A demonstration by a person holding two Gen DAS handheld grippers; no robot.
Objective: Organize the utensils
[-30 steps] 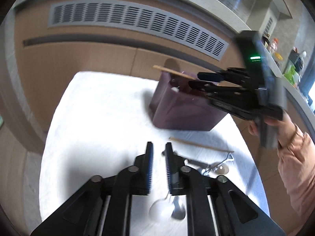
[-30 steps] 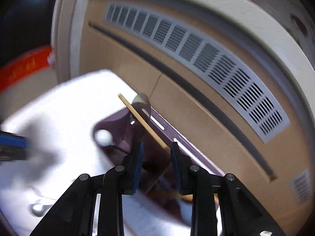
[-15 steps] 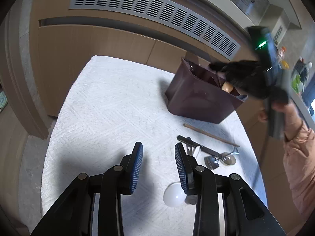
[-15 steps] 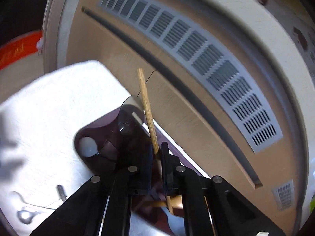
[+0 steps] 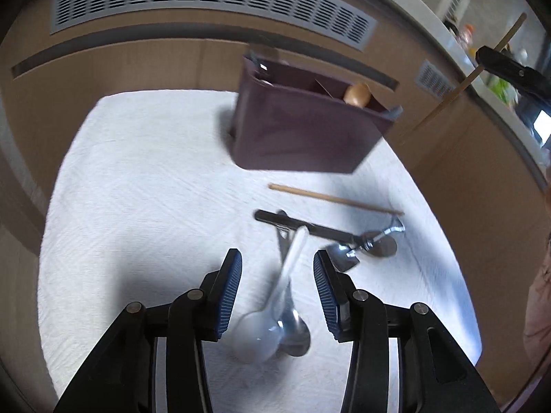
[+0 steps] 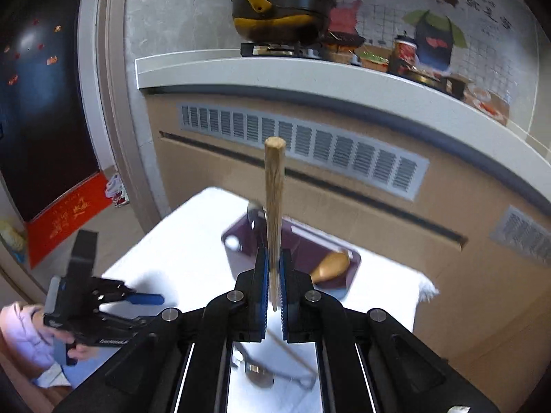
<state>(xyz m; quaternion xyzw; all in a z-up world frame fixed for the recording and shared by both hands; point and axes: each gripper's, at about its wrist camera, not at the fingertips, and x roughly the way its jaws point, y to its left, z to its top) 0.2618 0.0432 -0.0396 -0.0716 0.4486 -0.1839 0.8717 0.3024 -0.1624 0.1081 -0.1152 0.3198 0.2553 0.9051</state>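
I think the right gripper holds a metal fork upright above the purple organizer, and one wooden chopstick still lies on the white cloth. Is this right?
Not quite. The right gripper is shut on a wooden chopstick, not a metal fork; the right wrist view shows it upright above the purple organizer. The rest holds: a second chopstick lies on the white cloth.

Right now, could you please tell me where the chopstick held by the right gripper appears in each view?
Left wrist view: the held chopstick slants across the upper right, pinched by the right gripper, above and right of the purple box.
Right wrist view: it stands at centre between the shut pads, in front of the box.
Shared landmark: the purple box on the white cloth.
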